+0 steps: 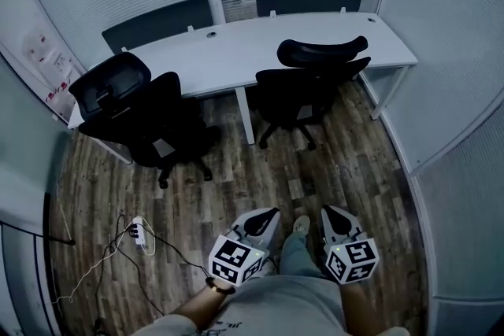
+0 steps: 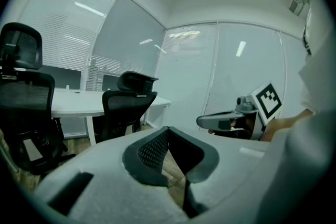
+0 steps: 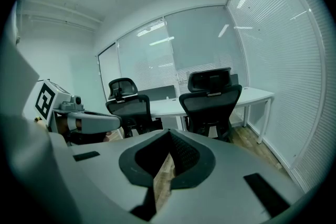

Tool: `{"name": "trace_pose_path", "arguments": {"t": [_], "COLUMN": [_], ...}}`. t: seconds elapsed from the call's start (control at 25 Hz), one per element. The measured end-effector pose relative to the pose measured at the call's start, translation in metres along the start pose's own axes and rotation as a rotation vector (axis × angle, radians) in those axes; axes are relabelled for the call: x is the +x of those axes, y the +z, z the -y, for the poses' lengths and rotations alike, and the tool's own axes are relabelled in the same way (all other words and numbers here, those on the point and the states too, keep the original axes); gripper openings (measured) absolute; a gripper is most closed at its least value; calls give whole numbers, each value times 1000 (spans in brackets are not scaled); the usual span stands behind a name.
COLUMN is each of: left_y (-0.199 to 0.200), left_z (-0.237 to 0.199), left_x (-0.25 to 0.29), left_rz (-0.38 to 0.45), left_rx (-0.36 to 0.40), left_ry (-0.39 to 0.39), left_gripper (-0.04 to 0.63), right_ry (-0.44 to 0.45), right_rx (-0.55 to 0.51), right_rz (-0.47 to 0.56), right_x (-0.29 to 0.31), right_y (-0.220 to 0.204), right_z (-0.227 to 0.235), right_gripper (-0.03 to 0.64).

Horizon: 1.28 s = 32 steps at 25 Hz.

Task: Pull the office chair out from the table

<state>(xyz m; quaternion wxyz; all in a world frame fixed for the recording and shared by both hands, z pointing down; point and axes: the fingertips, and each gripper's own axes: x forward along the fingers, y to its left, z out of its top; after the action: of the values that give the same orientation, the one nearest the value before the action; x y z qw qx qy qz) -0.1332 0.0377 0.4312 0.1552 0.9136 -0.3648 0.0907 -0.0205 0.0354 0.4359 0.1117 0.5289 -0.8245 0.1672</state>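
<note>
The left gripper (image 1: 265, 217) and right gripper (image 1: 331, 216) are being held closed and empty, well apart from the headrest office chair (image 1: 130, 112) and the second office chair (image 1: 313, 81), both being seen pushed in at the white table (image 1: 236, 51).

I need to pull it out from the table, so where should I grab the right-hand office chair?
Probably the top edge of the backrest, under the headrest, coming from behind: the right-hand chair turns its back to you, seat toward the table.
</note>
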Motion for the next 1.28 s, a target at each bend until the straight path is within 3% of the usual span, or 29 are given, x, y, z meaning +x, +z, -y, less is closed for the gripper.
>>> {"name": "trace_pose_path", "arguments": {"t": [0.8, 1.28], "left_y": [80, 98], "left_z": [-81, -99], "left_x": [177, 231], "left_rz": [10, 21], "left_rx": [10, -10], "left_ry": [41, 90], "left_gripper": [11, 11], "right_ry": [39, 67], "right_rx": [-37, -45], "right_rz": [37, 50], "right_x": [137, 170], "right_y": [98, 120], "right_z": [143, 197], "right_gripper": [4, 4]}}
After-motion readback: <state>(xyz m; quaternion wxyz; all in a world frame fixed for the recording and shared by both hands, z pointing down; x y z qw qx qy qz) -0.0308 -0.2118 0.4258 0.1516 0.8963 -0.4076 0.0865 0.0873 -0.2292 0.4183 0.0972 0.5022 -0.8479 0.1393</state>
